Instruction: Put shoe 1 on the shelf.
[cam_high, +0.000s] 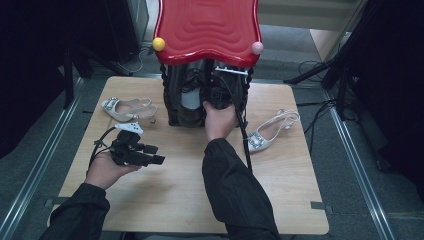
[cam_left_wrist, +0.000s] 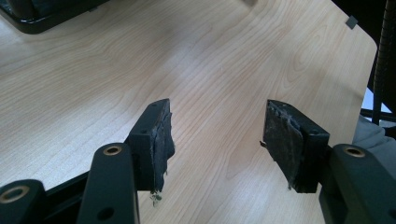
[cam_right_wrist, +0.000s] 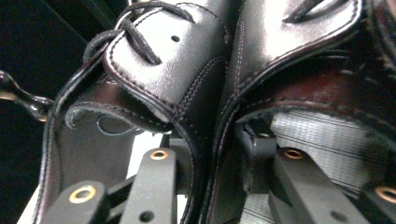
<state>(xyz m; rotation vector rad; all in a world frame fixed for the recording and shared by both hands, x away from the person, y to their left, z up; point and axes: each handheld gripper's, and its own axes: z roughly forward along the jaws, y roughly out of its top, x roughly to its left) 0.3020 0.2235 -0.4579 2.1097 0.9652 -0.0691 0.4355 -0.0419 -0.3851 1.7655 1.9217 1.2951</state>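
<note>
A pair of glossy black leather lace-up shoes (cam_right_wrist: 205, 84) stands inside the black rack under a red wavy top (cam_high: 207, 27) at the wooden tabletop's (cam_high: 190, 200) far edge. The right gripper (cam_right_wrist: 215, 154) has one jaw in each shoe, around their touching inner walls, though whether it presses them I cannot tell. The left gripper (cam_left_wrist: 217, 135) gapes wide and holds nothing near the left edge.

We see a light wooden table (cam_high: 180, 200) carrying a black rack (cam_high: 175, 107) under a red top at its far middle, with black shoes (cam_high: 192, 92) inside. On the tabletop a pale heeled shoe (cam_high: 127, 109) lies far left, its mate (cam_high: 270, 131) on the right
</note>
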